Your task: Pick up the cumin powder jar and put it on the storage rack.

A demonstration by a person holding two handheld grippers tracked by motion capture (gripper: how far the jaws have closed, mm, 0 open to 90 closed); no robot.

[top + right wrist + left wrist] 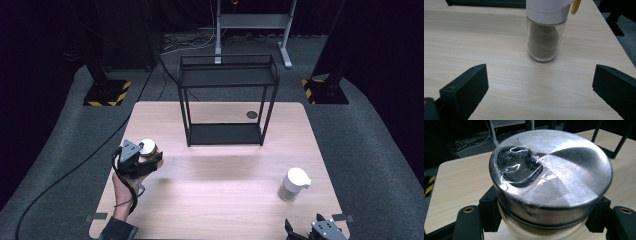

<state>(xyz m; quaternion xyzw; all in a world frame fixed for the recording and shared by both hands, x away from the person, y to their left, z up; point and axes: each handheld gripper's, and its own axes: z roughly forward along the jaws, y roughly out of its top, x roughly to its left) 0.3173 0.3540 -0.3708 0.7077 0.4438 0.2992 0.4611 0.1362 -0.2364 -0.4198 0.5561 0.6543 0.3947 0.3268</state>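
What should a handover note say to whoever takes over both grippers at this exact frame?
Left gripper: shut on the metal-lidded jar, over the table's left edge.
Right gripper: open, holding nothing, at the near right edge, facing the white-capped glass jar of brown powder.
Black two-tier rack: at the table's far side, both shelves bare.
Done: one jar gripped.
Left, probably: shelve it, then pick up the other jar.

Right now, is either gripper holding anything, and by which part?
The left gripper is shut on the metal-lidded jar, its jaws clamped on the jar's sides just below the lid. The right gripper is open and holds nothing; the spice jar stands apart, ahead of it.
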